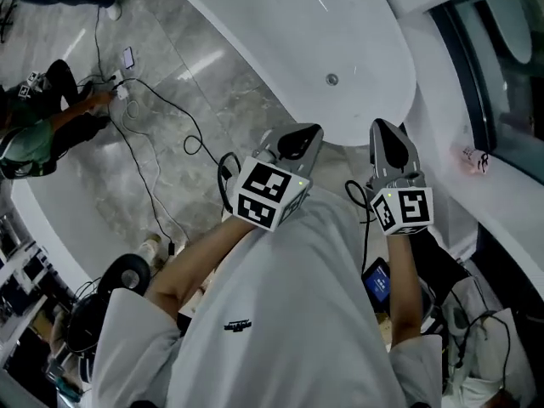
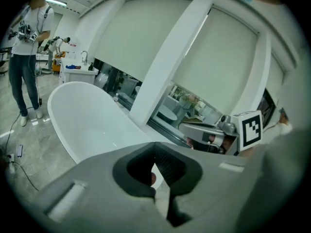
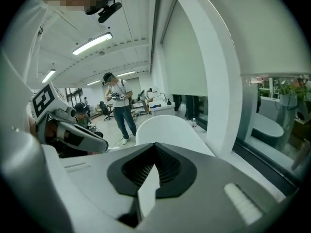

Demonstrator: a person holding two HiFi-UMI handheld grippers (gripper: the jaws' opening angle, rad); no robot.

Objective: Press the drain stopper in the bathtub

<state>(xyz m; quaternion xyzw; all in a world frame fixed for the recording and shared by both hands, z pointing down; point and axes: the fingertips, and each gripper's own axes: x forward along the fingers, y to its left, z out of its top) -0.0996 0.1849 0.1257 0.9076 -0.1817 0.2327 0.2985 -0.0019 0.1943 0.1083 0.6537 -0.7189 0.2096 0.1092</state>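
- White bathtub (image 1: 289, 32) stands on a grey marble floor (image 1: 183, 100) strewn with cables (image 1: 153, 185); its drain stopper (image 1: 331, 79) is untouched.
- Left hand-held gripper (image 1: 302, 134) and right hand-held gripper (image 1: 382, 130) hover clenched, empty.

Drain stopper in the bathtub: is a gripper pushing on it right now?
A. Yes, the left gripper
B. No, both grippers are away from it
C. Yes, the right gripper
B: in the head view the drain stopper sits alone on the floor of the bathtub, while the left gripper and right gripper are close to the person's chest.
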